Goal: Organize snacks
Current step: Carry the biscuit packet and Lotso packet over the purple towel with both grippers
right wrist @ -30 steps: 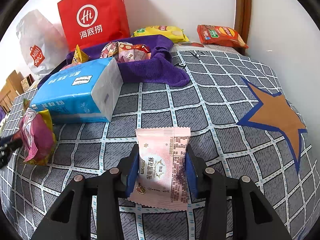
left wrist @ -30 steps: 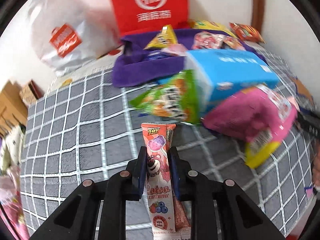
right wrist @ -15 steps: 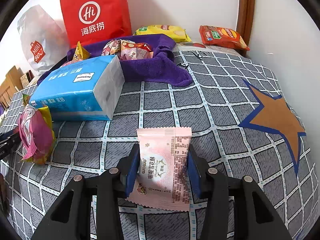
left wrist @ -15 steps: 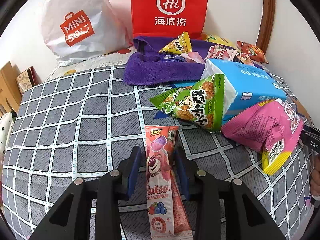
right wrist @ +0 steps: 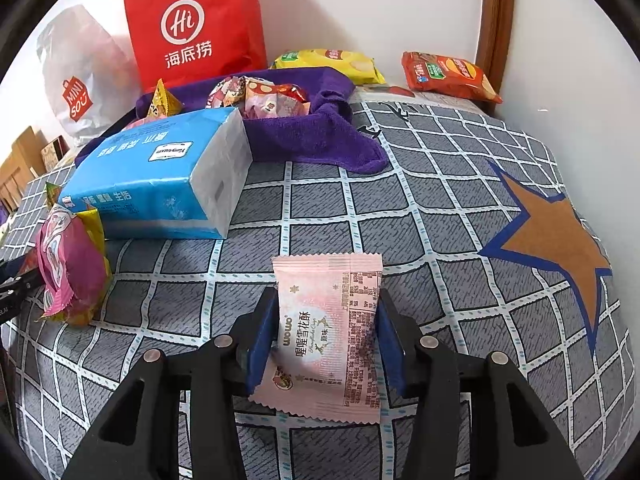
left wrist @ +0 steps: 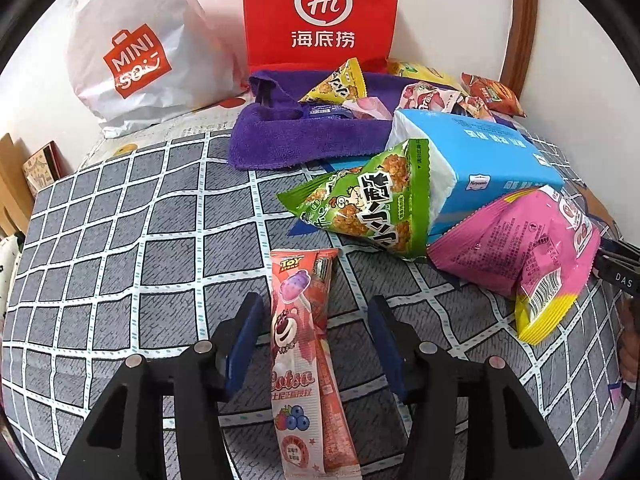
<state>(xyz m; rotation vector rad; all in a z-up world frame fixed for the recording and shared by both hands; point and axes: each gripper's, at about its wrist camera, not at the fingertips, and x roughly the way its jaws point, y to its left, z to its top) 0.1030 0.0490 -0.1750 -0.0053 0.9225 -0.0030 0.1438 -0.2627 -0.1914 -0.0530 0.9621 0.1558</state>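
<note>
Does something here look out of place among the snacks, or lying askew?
Yes. A blue tissue pack, which is no snack, lies amid the packets. The green snack bag leans tilted against its end, and the pink bag lies against its side.
</note>
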